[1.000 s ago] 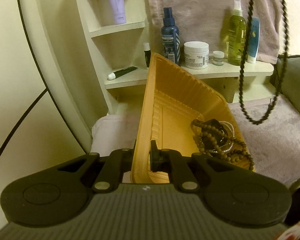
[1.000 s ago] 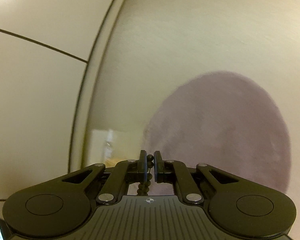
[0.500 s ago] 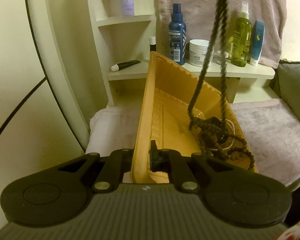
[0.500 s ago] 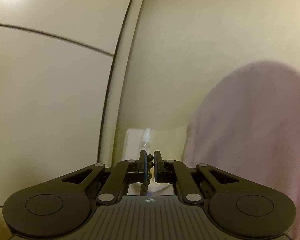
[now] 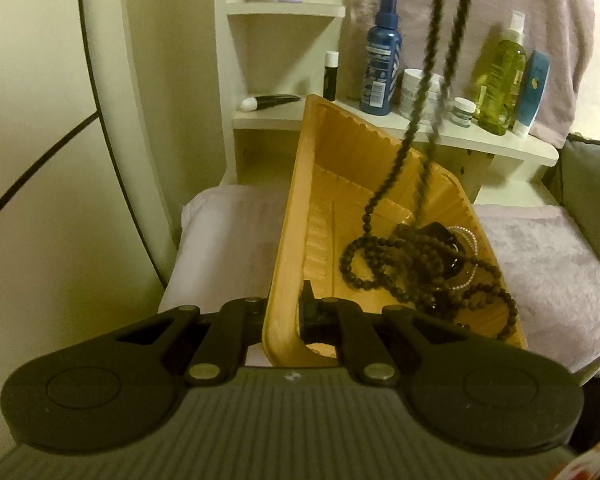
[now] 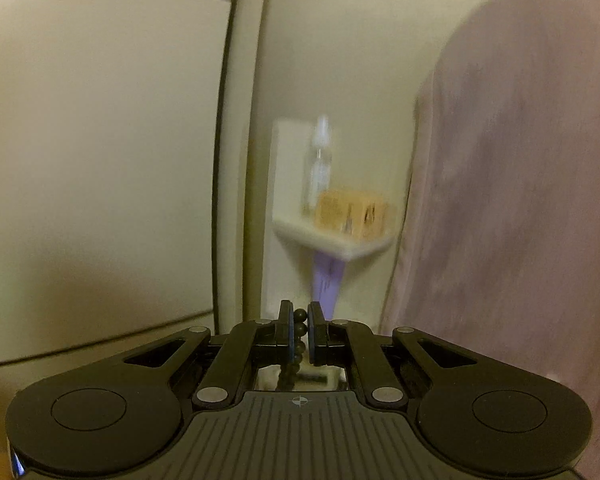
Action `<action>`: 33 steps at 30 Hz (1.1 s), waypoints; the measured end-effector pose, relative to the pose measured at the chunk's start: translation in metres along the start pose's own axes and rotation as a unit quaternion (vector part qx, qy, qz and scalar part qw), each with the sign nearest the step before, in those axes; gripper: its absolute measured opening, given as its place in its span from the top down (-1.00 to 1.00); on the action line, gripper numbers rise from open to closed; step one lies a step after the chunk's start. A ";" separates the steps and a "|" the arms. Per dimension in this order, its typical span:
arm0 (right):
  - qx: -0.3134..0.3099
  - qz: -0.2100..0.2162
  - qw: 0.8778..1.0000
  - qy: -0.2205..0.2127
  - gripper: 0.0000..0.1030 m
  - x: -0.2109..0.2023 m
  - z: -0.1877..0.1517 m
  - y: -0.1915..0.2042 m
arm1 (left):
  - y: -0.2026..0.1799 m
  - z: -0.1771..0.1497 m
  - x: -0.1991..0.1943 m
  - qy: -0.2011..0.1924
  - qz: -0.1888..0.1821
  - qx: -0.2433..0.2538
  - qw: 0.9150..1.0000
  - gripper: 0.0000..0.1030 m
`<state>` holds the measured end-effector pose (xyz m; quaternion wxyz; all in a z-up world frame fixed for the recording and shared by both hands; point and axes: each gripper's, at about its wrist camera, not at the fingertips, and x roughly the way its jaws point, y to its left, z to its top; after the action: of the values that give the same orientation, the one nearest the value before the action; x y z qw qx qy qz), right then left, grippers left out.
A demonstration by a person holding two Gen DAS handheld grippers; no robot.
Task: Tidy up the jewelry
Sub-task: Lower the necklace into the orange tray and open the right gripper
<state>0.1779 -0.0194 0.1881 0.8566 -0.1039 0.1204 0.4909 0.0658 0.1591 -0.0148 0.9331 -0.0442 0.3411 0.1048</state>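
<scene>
Left gripper [image 5: 286,312]: pinching the near wall of the orange tray [image 5: 296,216], one finger outside, one inside, holding it tilted above the pink towel [image 5: 552,264].
Right gripper [image 6: 299,322]: pressing its pads together on the dark bead strand [image 6: 298,334], beads showing between the pads and trailing down under them.
Strand: two blurred lines are dropping from the top edge in the left view [image 5: 428,80], and the lower end is coiling on the tray floor [image 5: 360,256].
Change: a second ago the strand was hanging as a full loop far right of the tray, clear of it; now its bottom is lying inside, left of the pile.
Pile [image 5: 448,264]: brown beads, a pearl string and a dark piece are sitting at the tray's near right corner.
Left view only: tray, towel, shelf [image 5: 500,144] with blue bottle [image 5: 382,56], jars, green bottle [image 5: 500,76].
Right view only: the pinch itself; a blurred upper shelf [image 6: 332,240] with an orange box [image 6: 352,212], which was barely showing earlier.
</scene>
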 end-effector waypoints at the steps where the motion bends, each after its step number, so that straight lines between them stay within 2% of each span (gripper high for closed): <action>1: 0.004 0.000 1.000 0.011 0.87 0.006 -0.007 -0.001 | 0.002 -0.001 0.000 0.001 -0.001 -0.003 1.000 0.88; 9: 0.045 0.016 0.995 0.085 0.87 0.042 -0.053 -0.004 | 0.018 -0.009 0.008 0.018 -0.018 -0.042 0.999 0.88; 18: 0.086 0.039 0.983 0.157 0.87 0.075 -0.093 -0.001 | 0.032 -0.019 0.019 0.037 -0.028 -0.074 0.996 0.87; 27: 0.135 0.043 0.970 0.199 0.86 0.096 -0.123 -0.008 | 0.038 -0.022 0.027 0.050 -0.040 -0.102 0.993 0.80; 29: 0.142 0.039 0.968 0.203 0.68 0.097 -0.125 -0.010 | 0.038 -0.023 0.028 0.051 -0.042 -0.105 0.992 0.80; 31: 0.149 0.032 0.969 0.196 -0.13 0.094 -0.126 -0.012 | 0.040 -0.025 0.027 0.051 -0.046 -0.112 0.991 0.74; 33: 0.162 0.029 0.970 0.181 -0.20 0.087 -0.125 -0.016 | 0.042 -0.026 0.028 0.050 -0.043 -0.117 0.991 0.53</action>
<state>0.2207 0.0066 0.0441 0.8111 -0.0473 0.3546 0.4627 0.0606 0.2010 -0.0527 0.9071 -0.1732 0.3700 0.1013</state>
